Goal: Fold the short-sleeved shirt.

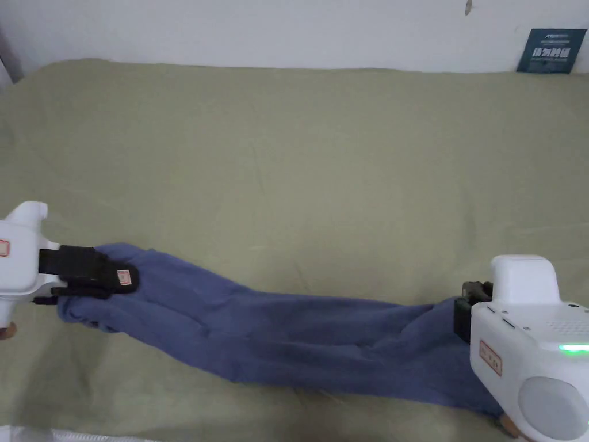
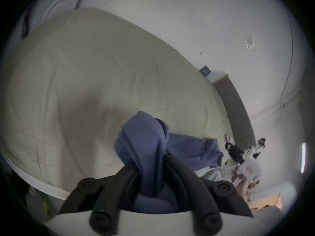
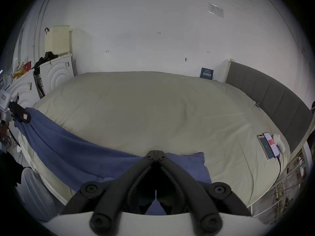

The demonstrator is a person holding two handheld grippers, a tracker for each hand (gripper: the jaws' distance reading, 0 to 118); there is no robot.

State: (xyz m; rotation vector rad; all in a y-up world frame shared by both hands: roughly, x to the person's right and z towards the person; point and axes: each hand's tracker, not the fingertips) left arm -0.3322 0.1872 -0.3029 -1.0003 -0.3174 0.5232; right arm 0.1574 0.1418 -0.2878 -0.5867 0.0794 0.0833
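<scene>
We hold the blue shirt (image 1: 299,334) stretched over the bed (image 1: 299,161), left tongs (image 2: 150,156) and right tongs (image 3: 156,154) each clamped on an end, and judge spreading it flat comes next.

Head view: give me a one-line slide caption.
Both grippers, left and right, hold a blue shirt stretched between them over the bed.

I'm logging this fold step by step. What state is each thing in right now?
blue shirt: bunched into a long band, stretched between the two grippers over the bed.
left gripper: shut on the shirt's bunched end.
right gripper: jaws closed, at the shirt's other end.
bed cover: spread out, lightly creased.
two phones: lying flat on the bed cover, screens lit.
</scene>
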